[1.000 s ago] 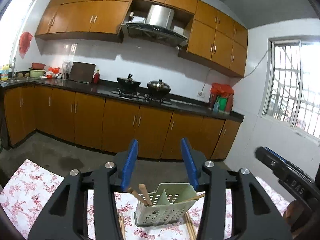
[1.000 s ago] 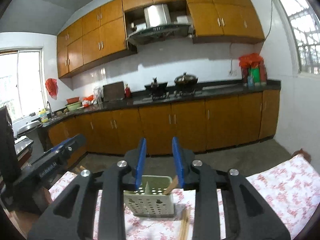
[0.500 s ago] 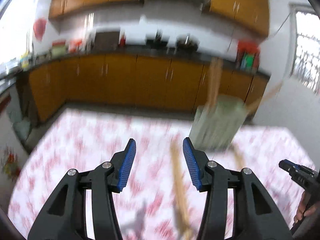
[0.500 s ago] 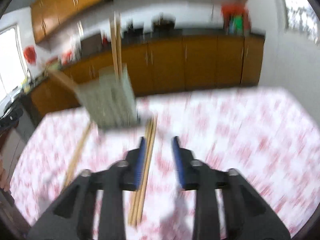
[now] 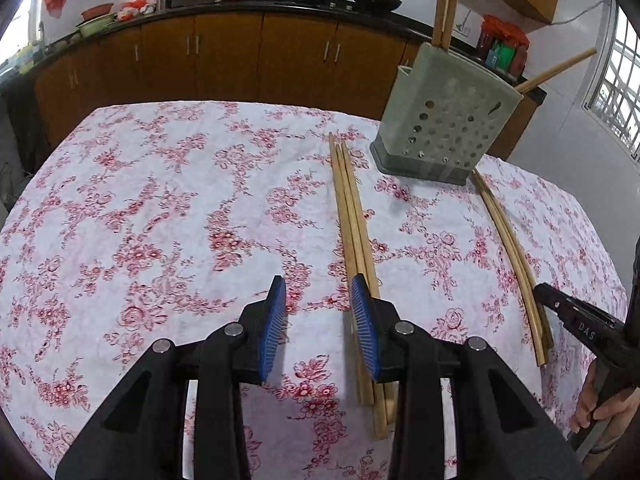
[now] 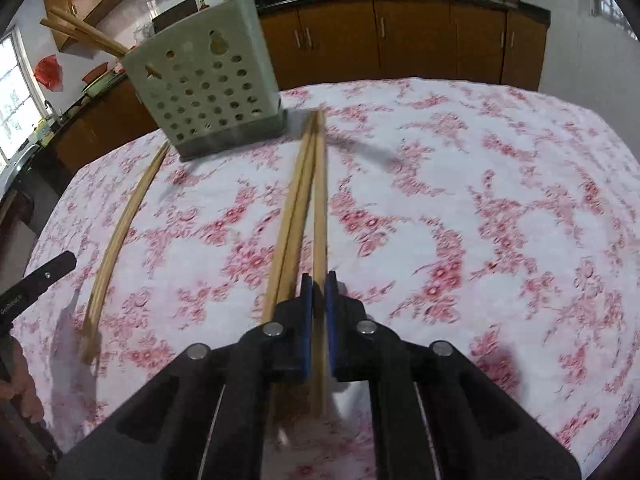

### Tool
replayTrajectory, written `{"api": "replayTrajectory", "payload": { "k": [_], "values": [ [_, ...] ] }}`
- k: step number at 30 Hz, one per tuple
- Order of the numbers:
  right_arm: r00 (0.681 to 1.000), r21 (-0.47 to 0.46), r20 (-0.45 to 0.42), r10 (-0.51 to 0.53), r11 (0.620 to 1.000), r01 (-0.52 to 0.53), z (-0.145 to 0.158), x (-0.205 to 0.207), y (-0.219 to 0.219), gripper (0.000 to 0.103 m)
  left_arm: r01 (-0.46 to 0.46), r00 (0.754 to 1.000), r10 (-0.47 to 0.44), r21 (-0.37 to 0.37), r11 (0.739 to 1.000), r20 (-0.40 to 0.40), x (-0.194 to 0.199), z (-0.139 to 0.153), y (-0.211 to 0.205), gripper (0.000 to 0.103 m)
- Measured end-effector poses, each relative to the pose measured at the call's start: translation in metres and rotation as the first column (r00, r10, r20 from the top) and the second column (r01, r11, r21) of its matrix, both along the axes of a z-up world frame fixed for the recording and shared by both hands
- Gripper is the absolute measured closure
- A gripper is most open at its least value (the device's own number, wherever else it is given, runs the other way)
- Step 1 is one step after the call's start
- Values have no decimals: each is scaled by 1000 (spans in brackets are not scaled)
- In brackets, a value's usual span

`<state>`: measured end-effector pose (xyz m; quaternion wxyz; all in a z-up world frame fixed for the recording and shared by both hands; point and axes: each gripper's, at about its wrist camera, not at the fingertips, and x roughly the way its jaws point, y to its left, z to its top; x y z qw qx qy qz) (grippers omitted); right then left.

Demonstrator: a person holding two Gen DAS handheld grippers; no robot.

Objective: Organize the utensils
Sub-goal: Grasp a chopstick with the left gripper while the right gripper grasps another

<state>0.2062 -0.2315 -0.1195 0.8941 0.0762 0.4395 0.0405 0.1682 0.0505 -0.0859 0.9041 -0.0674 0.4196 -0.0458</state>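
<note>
A pale green perforated utensil holder (image 5: 444, 120) stands on the floral tablecloth (image 5: 160, 208) with several wooden chopsticks upright in it; it also shows in the right wrist view (image 6: 204, 80). A bundle of chopsticks (image 5: 354, 232) lies on the cloth in front of it, and another pair (image 5: 508, 248) lies to its right. My left gripper (image 5: 320, 312) is open, low over the cloth, its right finger beside the bundle. My right gripper (image 6: 315, 296) is shut on one chopstick (image 6: 319, 208) of a bundle (image 6: 292, 208). A further pair (image 6: 120, 232) lies at the left.
The table's far edge faces brown kitchen cabinets (image 5: 240, 52) and a dark counter with pots. The right gripper's body and the hand holding it (image 5: 592, 344) show at the left wrist view's right edge. The left gripper's tip (image 6: 36, 280) shows in the right wrist view.
Both grippers have swung down from facing the kitchen to low over the tablecloth. The right gripper has closed on a chopstick; the left gripper has stayed open.
</note>
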Motion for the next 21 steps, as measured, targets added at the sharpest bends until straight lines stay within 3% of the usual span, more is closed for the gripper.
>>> {"api": "replayTrajectory", "payload": {
  "k": [8,21],
  "values": [
    [1000,-17,6,-4,1000,4,1,-1,-3,95,32,999,-32,-7,999,-38,5,-9,-10,78],
    [1000,-49,23,14,999,-13,2,-5,0,92,59,998,-56,109,992,-36,8,-15,-31,85]
  ]
}}
